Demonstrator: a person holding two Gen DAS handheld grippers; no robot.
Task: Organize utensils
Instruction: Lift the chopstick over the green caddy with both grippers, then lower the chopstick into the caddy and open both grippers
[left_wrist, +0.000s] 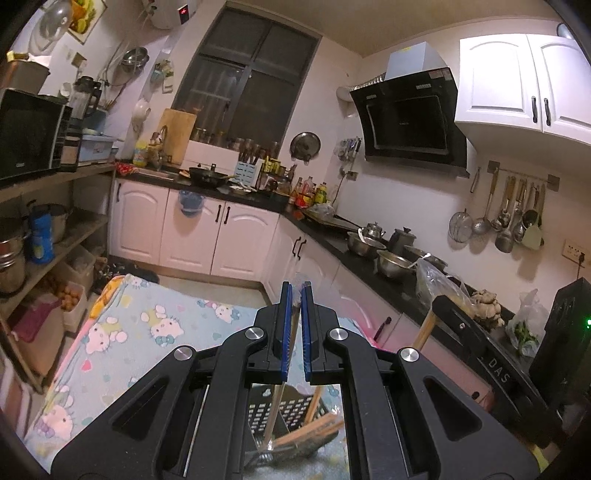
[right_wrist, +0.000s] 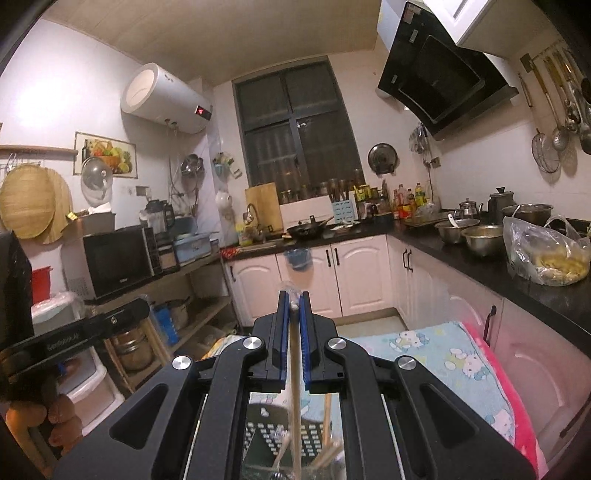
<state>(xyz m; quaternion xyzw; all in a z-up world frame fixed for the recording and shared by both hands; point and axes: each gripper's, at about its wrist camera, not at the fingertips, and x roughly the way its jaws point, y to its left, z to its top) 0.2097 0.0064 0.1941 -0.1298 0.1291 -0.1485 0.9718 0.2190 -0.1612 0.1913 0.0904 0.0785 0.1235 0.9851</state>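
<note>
Both claws are nearly closed, each pinching a slim utensil that hangs toward a perforated dark holder (right_wrist: 280, 435) directly beneath, at six o'clock in both wrist views. The right gripper (right_wrist: 294, 306) clamps a pale wooden chopstick (right_wrist: 294, 387) near its top, long axis running straight down along the fingers into the holder, where other wooden sticks (right_wrist: 327, 417) already stand. The left gripper (left_wrist: 296, 299) holds a thin metal-handled utensil (left_wrist: 275, 413), its shaft slanting slightly toward seven o'clock; its lower end, blurred, appears to reach the holder (left_wrist: 266, 413). Either arm looks about equally near; the coming drop likely turns on keeping each shaft upright over the opening. Beyond lies a cartoon-print cloth (left_wrist: 147, 325), soft and pale blue, then white cabinets (left_wrist: 192, 236) and a glossy black countertop (right_wrist: 480, 258).
</note>
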